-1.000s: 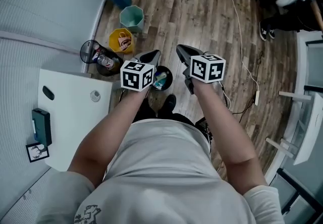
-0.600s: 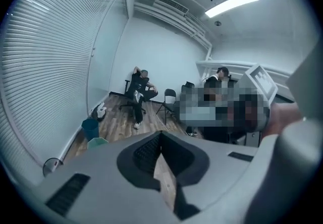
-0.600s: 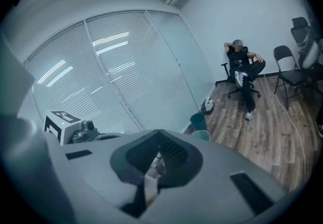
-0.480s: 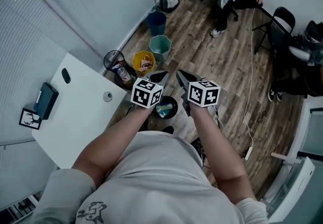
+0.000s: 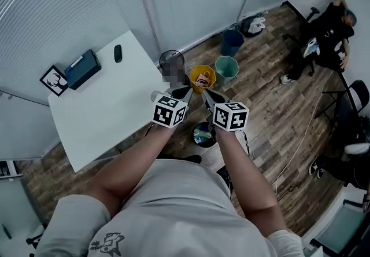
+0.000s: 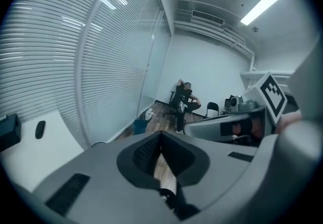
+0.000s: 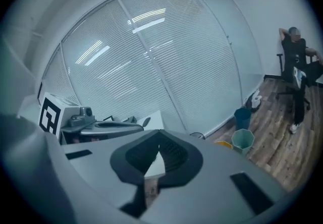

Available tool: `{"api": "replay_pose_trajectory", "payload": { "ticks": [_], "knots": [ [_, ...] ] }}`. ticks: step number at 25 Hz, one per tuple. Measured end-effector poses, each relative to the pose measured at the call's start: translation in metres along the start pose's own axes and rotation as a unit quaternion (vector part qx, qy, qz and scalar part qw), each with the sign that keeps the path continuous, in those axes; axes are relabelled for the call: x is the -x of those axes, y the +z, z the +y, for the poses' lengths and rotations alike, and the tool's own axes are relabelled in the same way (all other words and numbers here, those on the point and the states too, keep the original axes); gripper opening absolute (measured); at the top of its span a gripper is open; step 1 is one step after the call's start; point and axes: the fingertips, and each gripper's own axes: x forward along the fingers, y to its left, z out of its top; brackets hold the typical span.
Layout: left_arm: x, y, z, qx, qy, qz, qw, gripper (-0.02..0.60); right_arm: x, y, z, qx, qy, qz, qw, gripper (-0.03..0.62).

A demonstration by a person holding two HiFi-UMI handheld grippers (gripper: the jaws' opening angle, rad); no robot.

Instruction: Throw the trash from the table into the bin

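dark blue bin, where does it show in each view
Head view: dark blue bin upper centre, by the blinds.
Left gripper view: the bin sits just left of the jaw tips.
Right gripper view: right side, behind the pale green bin.
Shared landmark: the white bag beside it.

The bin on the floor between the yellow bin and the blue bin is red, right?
Not quite. The middle bin is pale green, not red. The head view shows it standing on the wooden floor between the yellow bin and the blue bin, just as you said.
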Motion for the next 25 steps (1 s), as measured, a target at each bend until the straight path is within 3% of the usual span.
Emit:
{"api": "replay_pose_trajectory", "payload": {
  "ticks": [4, 17, 20, 25],
  "knots": [
    [0.047, 0.000, 0.058, 0.035, 0.047, -0.026, 0.9979, 0.006, -0.049, 0.003, 0.055, 0.029, 0.033, 0.020, 0.999, 0.006],
    [0.210, -0.034, 0.204, 0.099, 0.127, -0.066, 0.9847, 0.006, -0.171, -0.025, 0.243, 0.093, 0.104, 0.068, 0.988, 0.006],
    [0.254, -0.047, 0.243, 0.115, 0.158, -0.081, 0.9774, 0.006, -0.205, -0.035, 0.296, 0.115, 0.134, 0.081, 0.981, 0.006],
    [0.328, -0.078, 0.301, 0.148, 0.224, -0.112, 0.9566, 0.006, -0.245, -0.066, 0.372, 0.147, 0.175, 0.098, 0.969, 0.006]
  ]
}}
